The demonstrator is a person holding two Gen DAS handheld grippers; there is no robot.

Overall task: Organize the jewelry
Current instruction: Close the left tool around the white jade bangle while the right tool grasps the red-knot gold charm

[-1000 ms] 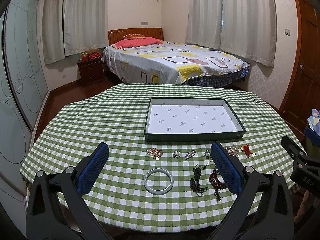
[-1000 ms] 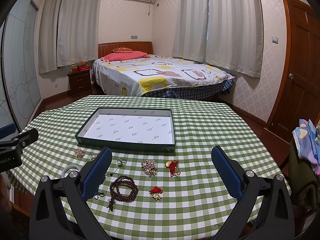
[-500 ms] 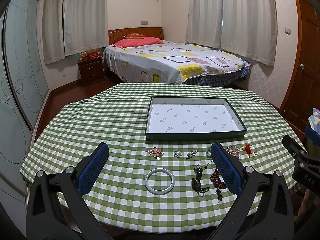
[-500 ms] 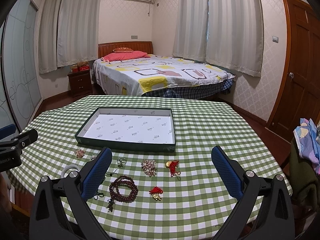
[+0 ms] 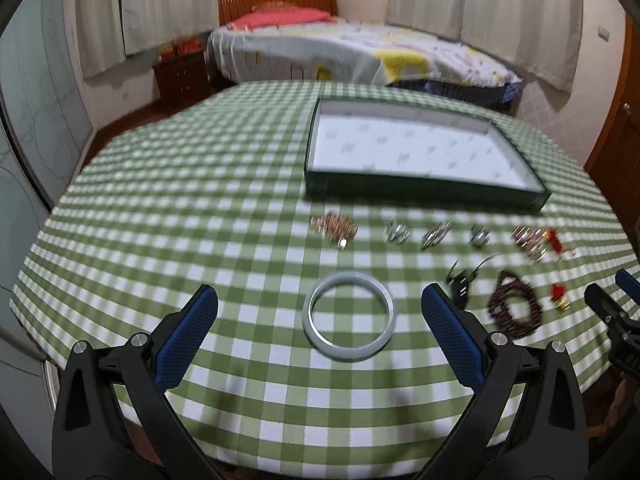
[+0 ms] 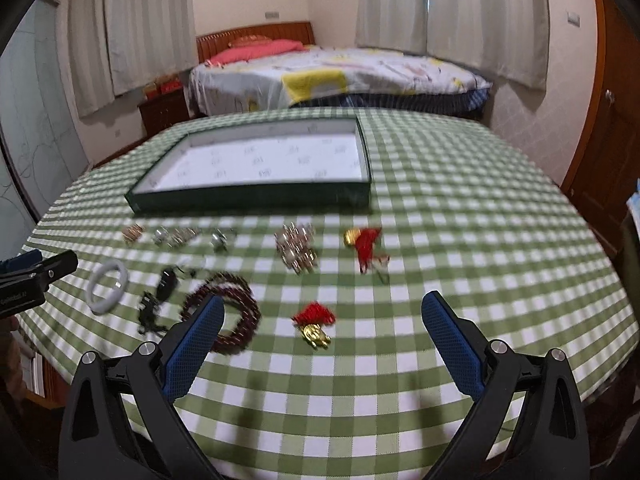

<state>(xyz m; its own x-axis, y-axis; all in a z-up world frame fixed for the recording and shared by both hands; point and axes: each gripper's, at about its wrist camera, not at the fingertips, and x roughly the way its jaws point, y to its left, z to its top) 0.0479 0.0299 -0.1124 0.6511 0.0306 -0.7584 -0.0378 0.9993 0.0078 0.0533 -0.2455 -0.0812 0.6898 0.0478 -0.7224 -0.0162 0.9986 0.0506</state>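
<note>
- Your left gripper (image 5: 318,312) hangs over the near edge of the table (image 5: 180,208) with its blue-padded fingers (image 5: 188,332) spread wide and nothing between them.
- Below that gap lies a pale grey-white bangle (image 5: 349,316), a plain smooth ring flat on the green-and-white checked cloth.
- Your right gripper (image 6: 320,318) is spread just as wide and also grips nothing; a small gold charm with a red tassel (image 6: 314,323) lies on the cloth between its fingers.
- A coil of dark red-brown beads (image 6: 230,316) rests beside the right gripper's left finger, partly hidden by it.
- A dark pendant on a black cord (image 6: 160,298) lies between the beads and the bangle.
- Farther back, a row of small sparkly pieces runs in front of the tray; motion blur hides their detail.
- A second gold-and-red tassel charm (image 6: 366,246) ends that row on the right.
- The shallow dark green tray (image 5: 420,188), with a white printed lining, holds no jewelry.
</note>
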